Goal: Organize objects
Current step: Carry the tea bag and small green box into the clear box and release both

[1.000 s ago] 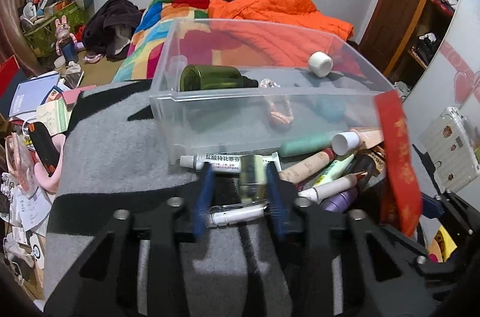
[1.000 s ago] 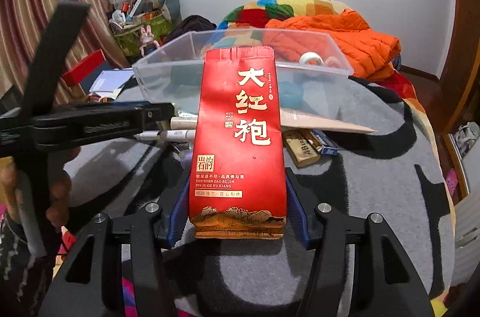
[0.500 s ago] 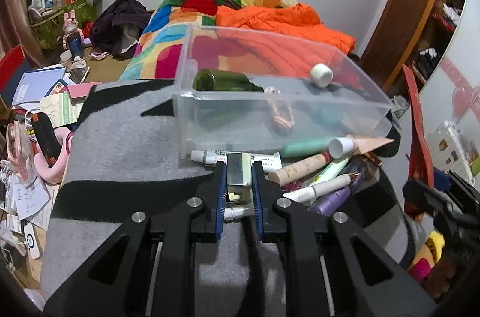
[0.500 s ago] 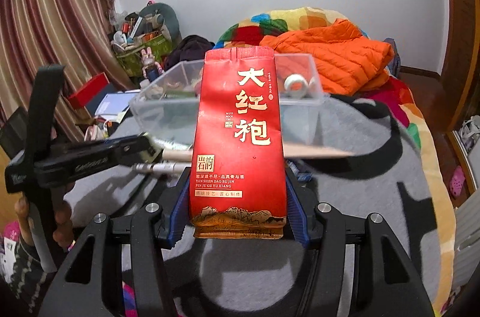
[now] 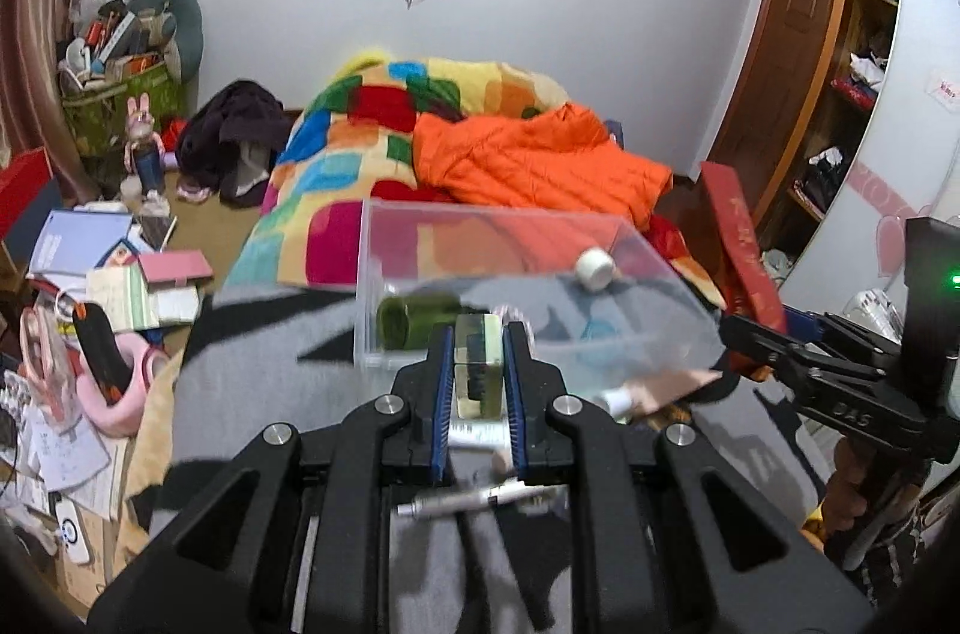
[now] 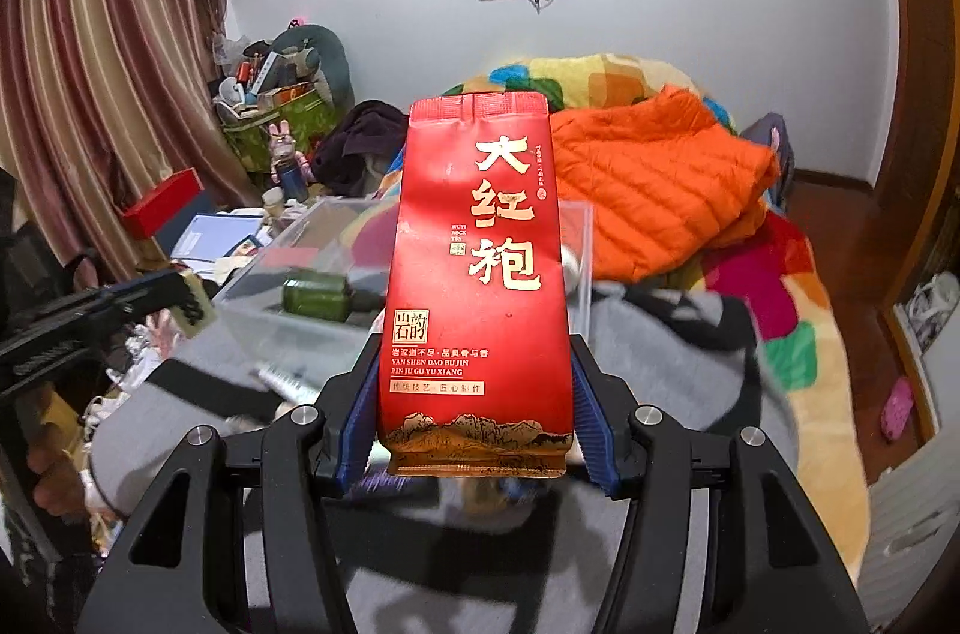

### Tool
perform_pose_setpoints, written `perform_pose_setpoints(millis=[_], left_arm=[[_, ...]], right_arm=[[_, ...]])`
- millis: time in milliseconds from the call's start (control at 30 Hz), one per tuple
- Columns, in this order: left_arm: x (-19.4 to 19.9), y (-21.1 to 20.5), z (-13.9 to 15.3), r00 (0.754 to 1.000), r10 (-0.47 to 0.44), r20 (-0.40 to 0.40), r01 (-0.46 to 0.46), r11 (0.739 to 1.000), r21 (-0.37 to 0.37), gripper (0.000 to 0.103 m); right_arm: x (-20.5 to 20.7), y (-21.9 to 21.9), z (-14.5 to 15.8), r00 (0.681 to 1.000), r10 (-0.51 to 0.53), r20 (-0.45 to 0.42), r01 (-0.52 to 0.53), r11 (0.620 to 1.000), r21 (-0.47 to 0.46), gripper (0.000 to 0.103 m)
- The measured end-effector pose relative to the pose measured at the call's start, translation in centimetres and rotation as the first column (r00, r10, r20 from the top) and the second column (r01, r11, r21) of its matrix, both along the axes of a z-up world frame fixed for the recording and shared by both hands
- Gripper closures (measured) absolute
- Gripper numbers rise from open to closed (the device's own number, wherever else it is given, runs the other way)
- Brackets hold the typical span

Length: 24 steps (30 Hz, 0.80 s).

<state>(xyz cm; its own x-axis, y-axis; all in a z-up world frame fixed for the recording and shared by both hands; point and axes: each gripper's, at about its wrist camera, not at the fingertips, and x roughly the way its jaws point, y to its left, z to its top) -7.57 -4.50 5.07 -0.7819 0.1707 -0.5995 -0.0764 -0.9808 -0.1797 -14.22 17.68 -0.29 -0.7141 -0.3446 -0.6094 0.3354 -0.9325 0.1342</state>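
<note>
My left gripper [image 5: 477, 358] is shut on a small square glass bottle [image 5: 477, 364] and holds it raised in front of the clear plastic bin [image 5: 660, 334]. The bin holds a dark green bottle [image 5: 414, 319] and a white cap [image 5: 595, 268]. My right gripper [image 6: 474, 430] is shut on a tall red tea packet [image 6: 477, 286] with gold characters, held upright above the grey blanket. The packet hides part of the bin [image 6: 282, 286] in the right wrist view. The left gripper [image 6: 180, 304] with its bottle shows at the left there.
A pen [image 5: 474, 502] and tubes [image 5: 624, 397] lie on the grey blanket [image 5: 252, 394] in front of the bin. A bed with a colourful quilt [image 5: 372, 136] and an orange jacket [image 5: 534, 160] lies behind. Books and clutter [image 5: 114, 274] cover the floor at left.
My left gripper closed on the small glass bottle and lifted it off the blanket toward the bin. My right gripper rose with the red packet still in it.
</note>
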Motion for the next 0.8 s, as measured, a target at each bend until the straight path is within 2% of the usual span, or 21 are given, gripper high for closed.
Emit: perform_pose_setpoints(millis=[200, 533, 800], left_arm=[[-2.8, 0.0, 0.4, 1.0, 0.014, -0.002, -0.014, 1.0, -0.016, 0.088], [-7.9, 0.5, -3.7, 0.99, 0.016, 0.137, -0.011, 0.999, -0.038, 0.088], [-9.2, 1.7, -6.0, 0.979, -0.013, 0.201, 0.032, 0.996, -0.089, 0.088]], right_arm=[[-3.4, -1.3, 0.2, 0.999, 0.029, 0.023, -0.029, 0.999, 0.012, 0.05], [-9.1, -3.6, -2.6, 0.99, 0.04, 0.136, -0.049, 0.997, 0.063, 0.05], [-10.8, -4.9, -5.0, 0.971, 0.073, 0.228, -0.098, 0.99, 0.1, 0.05]])
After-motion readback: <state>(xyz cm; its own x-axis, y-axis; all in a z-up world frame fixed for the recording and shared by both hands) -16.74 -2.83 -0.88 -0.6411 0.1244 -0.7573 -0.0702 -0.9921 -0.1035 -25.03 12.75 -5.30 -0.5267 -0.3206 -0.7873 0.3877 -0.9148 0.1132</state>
